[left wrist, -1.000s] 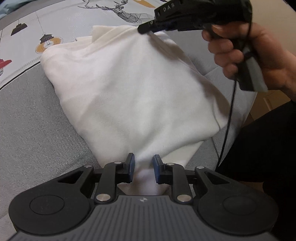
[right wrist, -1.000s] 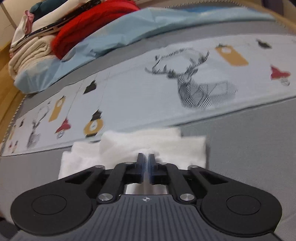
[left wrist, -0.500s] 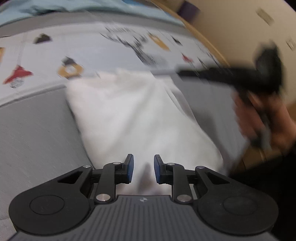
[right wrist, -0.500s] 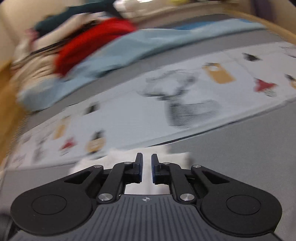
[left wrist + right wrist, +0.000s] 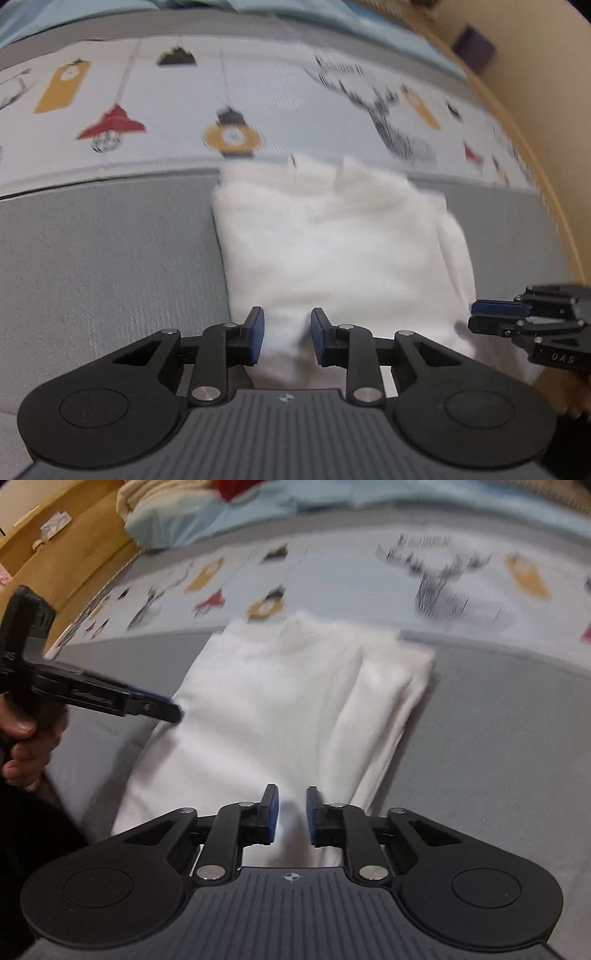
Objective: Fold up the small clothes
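Since the earlier frame, the white garment (image 5: 332,251) has gone from held up to lying folded on the grey bedspread (image 5: 110,258). Both the left gripper (image 5: 286,339) and right gripper (image 5: 291,819) are opening, cloth loose between the jaws at its near edge. Releasing cleanly, without dragging layers, would likely keep the fold square. No containers are visible.

Bed (image 5: 103,258) covered in plain grey fabric, with a pale printed band (image 5: 277,110) of lanterns, tags and a deer across the far side. Folded white garment (image 5: 332,251) lying flat on the grey, far edge touching the band. Light blue bedding (image 5: 332,506) heaped beyond the band.
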